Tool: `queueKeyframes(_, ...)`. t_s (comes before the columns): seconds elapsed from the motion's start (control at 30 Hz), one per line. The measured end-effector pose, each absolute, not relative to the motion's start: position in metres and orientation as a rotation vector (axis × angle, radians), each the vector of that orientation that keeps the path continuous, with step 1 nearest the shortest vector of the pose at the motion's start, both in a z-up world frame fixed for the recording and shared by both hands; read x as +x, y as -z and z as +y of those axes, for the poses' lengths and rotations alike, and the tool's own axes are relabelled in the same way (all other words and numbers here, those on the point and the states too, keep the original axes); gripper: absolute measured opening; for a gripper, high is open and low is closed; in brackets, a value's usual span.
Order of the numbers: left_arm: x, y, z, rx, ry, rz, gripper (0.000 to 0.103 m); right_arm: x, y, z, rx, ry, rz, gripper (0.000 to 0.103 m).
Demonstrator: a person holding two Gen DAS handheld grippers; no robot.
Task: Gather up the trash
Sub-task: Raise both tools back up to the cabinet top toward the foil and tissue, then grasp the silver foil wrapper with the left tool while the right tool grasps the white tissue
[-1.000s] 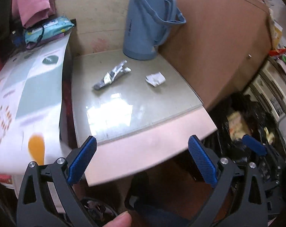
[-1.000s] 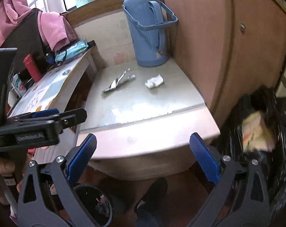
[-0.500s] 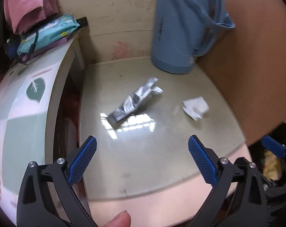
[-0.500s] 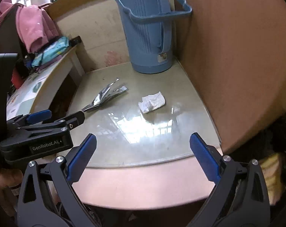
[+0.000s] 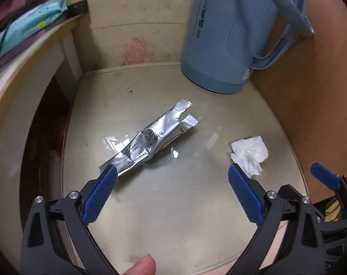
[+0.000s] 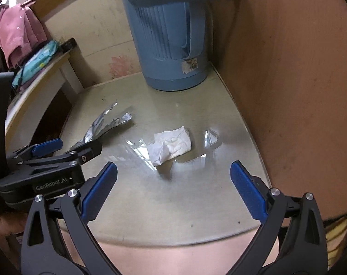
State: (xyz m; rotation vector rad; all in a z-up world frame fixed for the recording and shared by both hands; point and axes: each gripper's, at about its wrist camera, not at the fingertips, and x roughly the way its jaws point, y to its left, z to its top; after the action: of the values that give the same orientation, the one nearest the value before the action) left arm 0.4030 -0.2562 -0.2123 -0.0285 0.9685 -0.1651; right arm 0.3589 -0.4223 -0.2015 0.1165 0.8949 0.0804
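On the glass-covered tabletop (image 5: 173, 206), near its middle, lies a torn silver foil wrapper (image 5: 148, 142), flattened and crumpled, long axis running diagonally: its near end points toward the front-left edge, its split, torn end toward the back-right and the blue thermos (image 5: 230, 41). Small clear scraps of wrapping (image 5: 115, 143) lie touching it along its left side. To the wrapper's right, apart from it, sits a crumpled white tissue (image 5: 250, 153), a loose wad with no clear long axis, closer to the brown cabinet side (image 6: 299, 80) that borders the tabletop. The thermos stands upright at the back-right corner, handle raised. Left gripper (image 5: 171, 188): fingers spread wide, holding nothing, hovering over the front of the tabletop; the left blue pad (image 5: 100, 197) overlaps the wrapper's near end in the left wrist view, though contact cannot be confirmed. Right gripper (image 6: 173, 183): fingers likewise spread wide and empty, centred just in front of the tissue, which lies between the finger lines. A fingertip (image 5: 142, 265) of the person shows at the bottom of the left wrist view. On the adjoining higher shelf to the left rest a teal wipes pack (image 6: 35, 63) and pink cloth (image 6: 19, 32).
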Motion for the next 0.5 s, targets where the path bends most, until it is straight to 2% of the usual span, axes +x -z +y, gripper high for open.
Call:
queueKeyframes(0.4, 0.435, 0.235, -0.245, -0.068, 0.143, 0.990, 0.094, 0.388, 0.224, -0.418, 0.138, -0.080, 0.886, 0.094)
queueKeyframes(0.5, 0.440, 0.238, -0.242, -0.074, 0.148, 0.989, 0.094, 0.396, 0.229, -0.417, 0.143, -0.085, 0.891, 0.089)
